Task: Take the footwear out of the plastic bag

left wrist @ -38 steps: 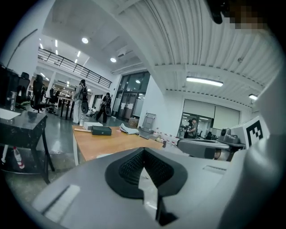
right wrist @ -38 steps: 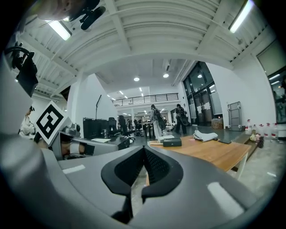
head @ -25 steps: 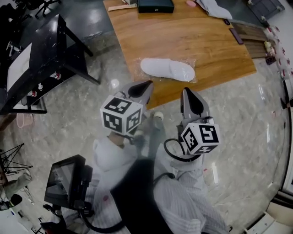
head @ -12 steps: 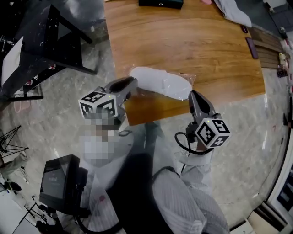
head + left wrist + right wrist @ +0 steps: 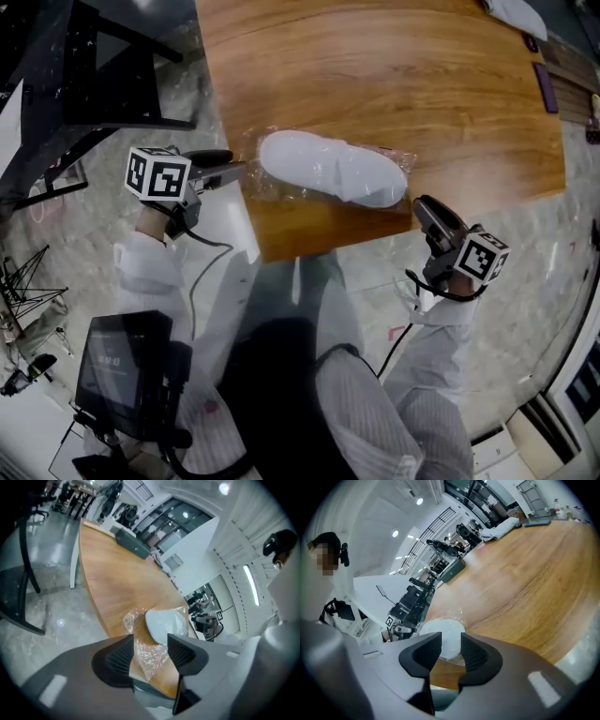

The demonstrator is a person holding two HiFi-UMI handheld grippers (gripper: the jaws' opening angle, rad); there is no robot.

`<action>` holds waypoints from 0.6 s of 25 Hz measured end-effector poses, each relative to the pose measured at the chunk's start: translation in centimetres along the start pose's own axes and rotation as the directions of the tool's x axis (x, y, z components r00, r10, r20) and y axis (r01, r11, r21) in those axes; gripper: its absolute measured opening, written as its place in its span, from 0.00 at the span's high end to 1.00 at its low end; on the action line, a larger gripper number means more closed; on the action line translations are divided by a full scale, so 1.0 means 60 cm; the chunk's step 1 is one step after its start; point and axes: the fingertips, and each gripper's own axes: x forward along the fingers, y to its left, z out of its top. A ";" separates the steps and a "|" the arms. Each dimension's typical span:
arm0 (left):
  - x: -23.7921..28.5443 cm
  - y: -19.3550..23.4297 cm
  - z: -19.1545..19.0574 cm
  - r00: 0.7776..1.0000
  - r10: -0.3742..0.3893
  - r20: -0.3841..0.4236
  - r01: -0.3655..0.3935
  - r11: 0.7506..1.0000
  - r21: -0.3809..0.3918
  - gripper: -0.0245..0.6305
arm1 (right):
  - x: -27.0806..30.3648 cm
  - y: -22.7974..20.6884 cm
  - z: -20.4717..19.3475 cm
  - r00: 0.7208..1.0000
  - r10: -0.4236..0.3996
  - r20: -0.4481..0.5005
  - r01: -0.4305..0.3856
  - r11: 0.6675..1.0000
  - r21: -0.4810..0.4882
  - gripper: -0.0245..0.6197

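Wood table (image 5: 375, 75) carries one clear bag (image 5: 401, 161), lying flat close to the near edge. White footwear (image 5: 323, 167) is fully inside the bag, lengthwise along that edge. The film is crinkled and stands out past both ends of the footwear.

Left gripper (image 5: 225, 167): positioned at the bag's left end, at the table's near left corner, pointing toward the bag. Its jaws have just been opening and now stand wide apart. The left gripper view shows loose film and the end of the footwear through the gap. Neither pad presses on them, so nothing is held. Whether the tips touch the film cannot be told.

Right gripper (image 5: 424, 208): positioned off the near edge, close to the bag's right end but clear of it, angled up toward it. Its jaws have also just been opening and stand clearly parted. The right gripper view shows the rounded end of the footwear beyond the gap. Nothing lies between the pads, and nothing is held.

Grey stone floor (image 5: 525, 281) surrounds the table. Both hands are in white sleeves.
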 end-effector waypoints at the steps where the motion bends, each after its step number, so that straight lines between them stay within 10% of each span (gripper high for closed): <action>1: 0.012 0.007 -0.006 0.998 -0.003 -0.055 0.003 1.000 -0.002 0.62 | 0.003 -0.009 0.000 1.000 0.001 -0.014 -0.001 1.000 0.003 0.75; 15: 0.070 0.002 0.015 0.967 -0.133 -0.217 0.132 0.991 -0.019 0.66 | 0.042 -0.054 -0.026 0.975 0.147 -0.164 -0.123 0.981 0.148 0.75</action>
